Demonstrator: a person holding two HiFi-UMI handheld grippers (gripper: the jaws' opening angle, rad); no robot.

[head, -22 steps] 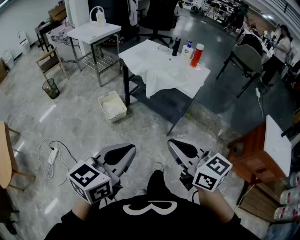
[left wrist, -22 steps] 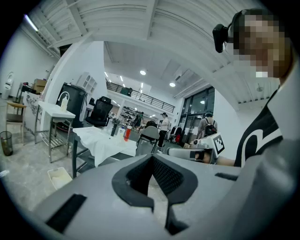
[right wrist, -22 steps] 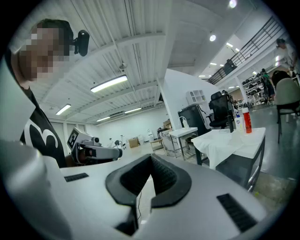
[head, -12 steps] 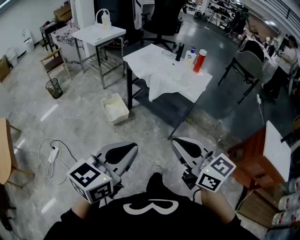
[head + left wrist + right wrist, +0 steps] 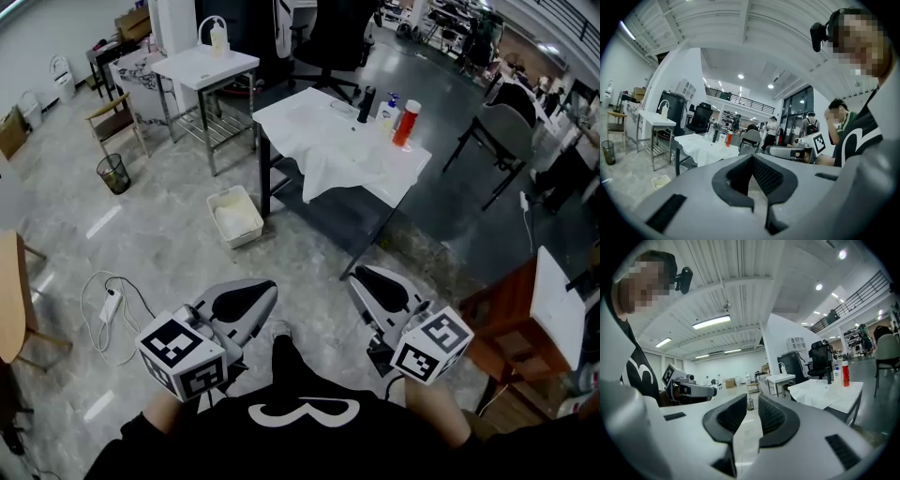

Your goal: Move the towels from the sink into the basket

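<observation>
Both tongs sit low in front of my chest, roughly level. My left gripper (image 5: 265, 295) has its pads meeting at the tips, with nothing between them. My right gripper (image 5: 361, 279) has its jaws almost together, leaving only a thin slit, and it is empty.

On the floor to the left lies a power strip (image 5: 110, 304) with a looped cable. Further out, the basket (image 5: 234, 216) stands on the floor just beside the near leg of the table (image 5: 267, 173). Its contents are pale; I cannot tell what they are.

A white cloth (image 5: 337, 141) drapes the table, well apart from both tongs. A dark bottle (image 5: 367, 103) and a red bottle (image 5: 406, 124) stand upright near its far edge. Whether a sink or towels lie there, I cannot tell
</observation>
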